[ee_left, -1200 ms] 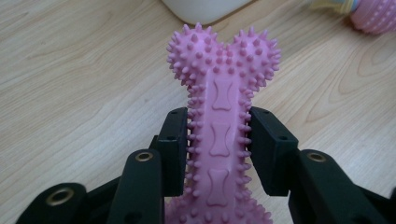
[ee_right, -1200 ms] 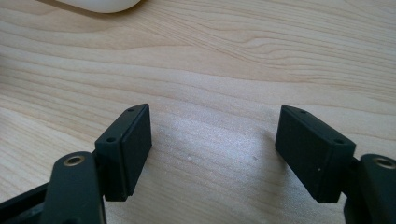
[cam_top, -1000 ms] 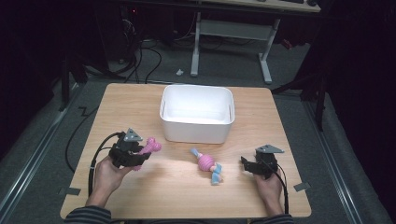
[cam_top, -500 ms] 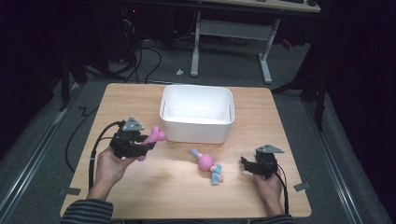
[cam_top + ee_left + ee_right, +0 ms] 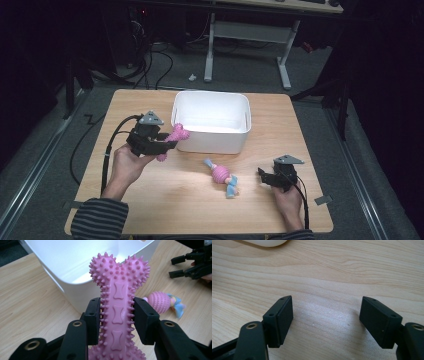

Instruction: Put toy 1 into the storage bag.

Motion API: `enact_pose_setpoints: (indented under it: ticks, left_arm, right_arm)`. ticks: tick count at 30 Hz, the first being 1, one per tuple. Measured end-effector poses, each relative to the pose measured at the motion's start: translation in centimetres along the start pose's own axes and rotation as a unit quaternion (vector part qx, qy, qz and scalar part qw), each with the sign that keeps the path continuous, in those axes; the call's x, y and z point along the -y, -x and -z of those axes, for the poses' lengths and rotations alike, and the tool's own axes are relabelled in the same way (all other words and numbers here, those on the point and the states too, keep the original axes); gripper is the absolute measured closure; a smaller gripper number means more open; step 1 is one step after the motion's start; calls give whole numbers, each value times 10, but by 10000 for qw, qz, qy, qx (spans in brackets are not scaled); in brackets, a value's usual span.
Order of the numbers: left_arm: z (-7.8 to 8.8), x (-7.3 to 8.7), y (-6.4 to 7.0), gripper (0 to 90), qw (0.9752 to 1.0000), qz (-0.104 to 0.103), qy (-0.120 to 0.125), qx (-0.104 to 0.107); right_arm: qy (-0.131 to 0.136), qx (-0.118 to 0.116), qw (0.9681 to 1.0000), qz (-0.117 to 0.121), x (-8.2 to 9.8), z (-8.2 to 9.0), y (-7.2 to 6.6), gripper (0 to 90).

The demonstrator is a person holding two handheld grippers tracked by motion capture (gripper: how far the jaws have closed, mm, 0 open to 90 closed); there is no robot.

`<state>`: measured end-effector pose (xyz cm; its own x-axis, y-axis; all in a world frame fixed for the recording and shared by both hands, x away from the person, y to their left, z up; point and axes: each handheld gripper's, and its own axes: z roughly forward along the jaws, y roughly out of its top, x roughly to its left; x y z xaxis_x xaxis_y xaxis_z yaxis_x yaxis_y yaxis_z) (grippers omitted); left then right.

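The left gripper (image 5: 170, 142) holds a pink spiked bone toy (image 5: 175, 137) — its jaws are closed on the toy's narrow shaft, one pad pressed against each side, as the left gripper view shows plainly. The bone's knobbed head (image 5: 120, 267) sticks out past the jaws and points toward the white bin (image 5: 235, 145). In the high view the toy hangs clear of the wooden table (image 5: 165, 195), just beside the bin's near left corner, with the person's left hand (image 5: 127, 162) wrapped around the gripper body below it.

The bin sits toward the table's far edge, about midway between the left and right edges. Its inside is white and bare where the pictures show it.

A second toy, a pink ribbed ball with pale blue and yellow ends (image 5: 223, 176), lies flat on the table in front of the bin, nearer the near edge and between the two hands.

The right gripper (image 5: 267, 179) rests low near the table's near right corner, jaws spread wide with nothing between them — only bare wood shows between its pads (image 5: 280, 320) in the right gripper view. It points toward the ball toy but stays apart from it.
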<state>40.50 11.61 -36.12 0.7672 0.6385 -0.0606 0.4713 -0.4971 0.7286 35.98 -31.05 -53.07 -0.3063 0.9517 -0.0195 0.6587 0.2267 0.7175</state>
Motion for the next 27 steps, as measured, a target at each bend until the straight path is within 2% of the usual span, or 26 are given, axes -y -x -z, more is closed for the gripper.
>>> enact_pose_setpoints:
  ticks: [6, 10, 12, 17, 19, 24, 26, 27]
  left_arm:
    - [-7, -20, -3, 597, 9997, -52, 119, 214]
    - [-12, -36, -4, 597, 9994, -195, 28, 279]
    - [-15, -43, -6, 596, 9994, -211, 6, 272]
    - [-21, -58, -5, 596, 9992, -145, 164, 334]
    - [-23, -62, -4, 596, 9991, -162, 138, 365]
    - [-28, -73, -2, 596, 9991, -257, 51, 331]
    - [-33, -80, 0, 596, 9988, -397, 15, 285]
    - [-33, -80, 0, 597, 9988, -397, 15, 285]
  right_arm:
    - [0, 11, 10000, -4, 0, 0, 0, 273]
    - [3, 24, 10000, -8, 0, 0, -1, 274]
    - [4, 19, 10000, -7, 0, 0, 0, 273]
    - [10, 2, 10000, 9, 0, 0, -1, 274]
    - [9, -2, 10000, 17, 0, 0, -1, 274]
    - [9, -13, 10000, 27, 0, 0, -1, 274]
    - [6, -11, 10000, 19, 0, 0, -1, 274]
    - [6, -11, 10000, 19, 0, 0, -1, 274]
